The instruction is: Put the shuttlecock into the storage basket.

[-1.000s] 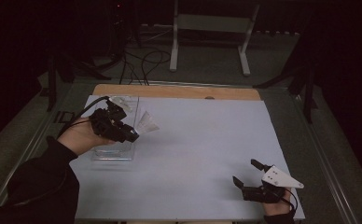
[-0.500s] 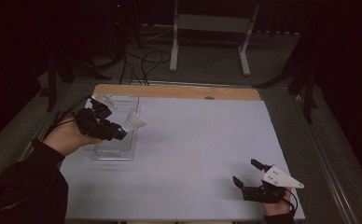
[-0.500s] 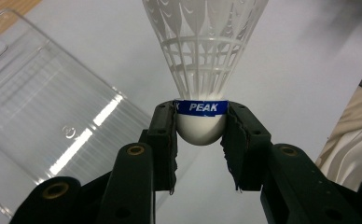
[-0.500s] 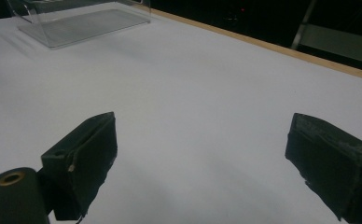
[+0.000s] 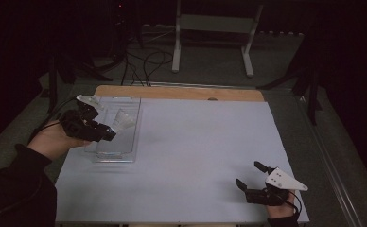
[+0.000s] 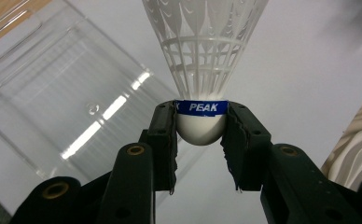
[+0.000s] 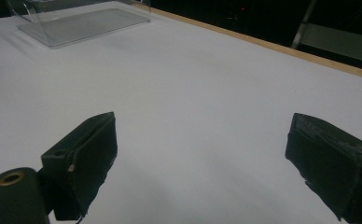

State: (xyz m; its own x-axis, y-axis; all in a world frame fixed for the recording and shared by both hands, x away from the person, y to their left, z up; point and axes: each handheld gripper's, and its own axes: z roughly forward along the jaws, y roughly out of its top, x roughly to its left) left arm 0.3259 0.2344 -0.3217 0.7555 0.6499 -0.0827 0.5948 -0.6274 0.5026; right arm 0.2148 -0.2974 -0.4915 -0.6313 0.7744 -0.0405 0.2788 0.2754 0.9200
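White tabletop [image 5: 191, 156] carries one clear plastic tray [image 5: 117, 130]. Left gripper [image 6: 201, 128] clamps one white shuttlecock [image 6: 202, 56] by its cork; right gripper [image 5: 252, 177] rests with jaws wide, holding nothing.

shuttlecock [image 6: 202, 70] | white plastic, blue PEAK band | cork clamped, skirt outward | over clear tray [image 5: 120, 137]

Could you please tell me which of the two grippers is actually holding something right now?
The left gripper: its jaws clamp the white shuttlecock by its cork. The right gripper stands open on nothing.
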